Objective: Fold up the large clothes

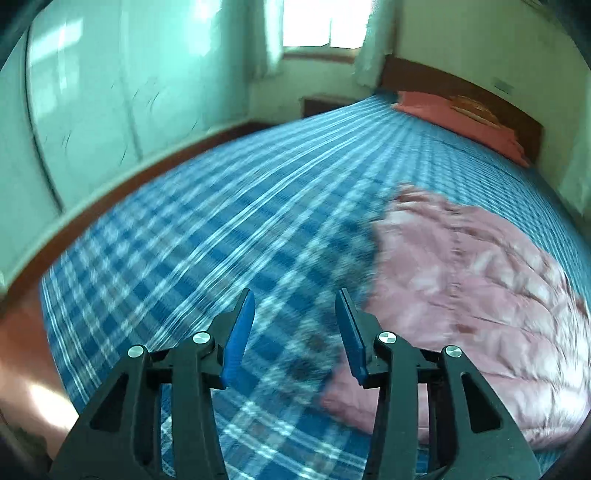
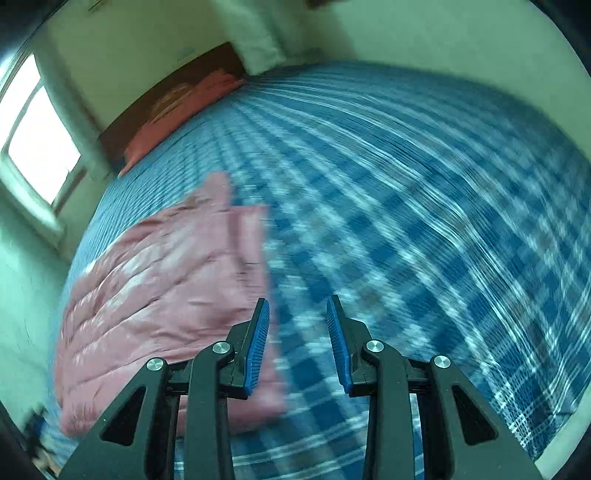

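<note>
Your pink quilted jacket lies folded flat on the blue plaid bedspread — puffy, glossy, creased; dark fur trim along one edge; blurred.

The jacket lies flat on the bed. From the left wrist view it sits at three o'clock of the left tool; from the right wrist view, at nine o'clock of the right tool. Pillows rest against the headboard at twelve, with the window beyond.

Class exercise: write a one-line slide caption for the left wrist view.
Open left gripper hovers empty above the blue plaid bed, pink quilted jacket lying to its right.
</note>
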A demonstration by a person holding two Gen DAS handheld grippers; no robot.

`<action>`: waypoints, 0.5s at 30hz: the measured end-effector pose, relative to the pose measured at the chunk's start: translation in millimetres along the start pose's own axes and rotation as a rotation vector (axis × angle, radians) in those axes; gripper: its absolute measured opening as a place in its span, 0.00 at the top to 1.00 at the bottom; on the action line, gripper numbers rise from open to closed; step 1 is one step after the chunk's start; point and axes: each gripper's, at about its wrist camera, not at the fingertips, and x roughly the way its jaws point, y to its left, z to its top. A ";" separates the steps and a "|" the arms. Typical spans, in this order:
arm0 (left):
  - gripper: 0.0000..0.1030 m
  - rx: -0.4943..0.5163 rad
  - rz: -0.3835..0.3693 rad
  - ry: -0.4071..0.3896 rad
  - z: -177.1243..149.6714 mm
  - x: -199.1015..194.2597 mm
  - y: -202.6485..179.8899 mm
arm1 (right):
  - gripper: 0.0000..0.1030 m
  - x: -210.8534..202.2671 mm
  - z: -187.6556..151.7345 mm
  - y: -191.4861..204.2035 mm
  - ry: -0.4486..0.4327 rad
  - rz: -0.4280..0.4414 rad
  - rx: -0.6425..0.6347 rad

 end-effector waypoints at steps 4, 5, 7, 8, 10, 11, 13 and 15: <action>0.56 0.137 -0.072 -0.052 -0.4 -19.1 -55.0 | 0.68 7.7 -4.0 74.0 0.015 0.073 -0.178; 0.56 0.160 -0.095 -0.047 0.0 -19.9 -69.6 | 0.68 9.9 -5.3 89.0 0.019 0.085 -0.205; 0.56 0.184 -0.145 -0.029 0.0 -16.6 -97.3 | 0.68 18.7 -7.6 127.2 0.021 0.118 -0.279; 0.56 0.202 -0.158 -0.026 -0.3 -14.0 -111.5 | 0.68 23.8 -8.1 141.0 0.020 0.125 -0.297; 0.56 0.242 -0.166 -0.009 -2.7 -5.1 -135.5 | 0.68 32.3 -13.4 164.0 0.029 0.146 -0.336; 0.56 0.267 -0.164 0.003 -4.9 2.6 -147.8 | 0.68 37.2 -15.5 175.8 0.031 0.149 -0.358; 0.57 0.299 -0.152 0.038 -11.6 16.6 -165.0 | 0.68 48.1 -17.1 192.3 0.032 0.129 -0.401; 0.59 0.315 -0.137 0.082 -19.4 29.7 -175.0 | 0.68 61.4 -23.2 201.3 0.053 0.105 -0.431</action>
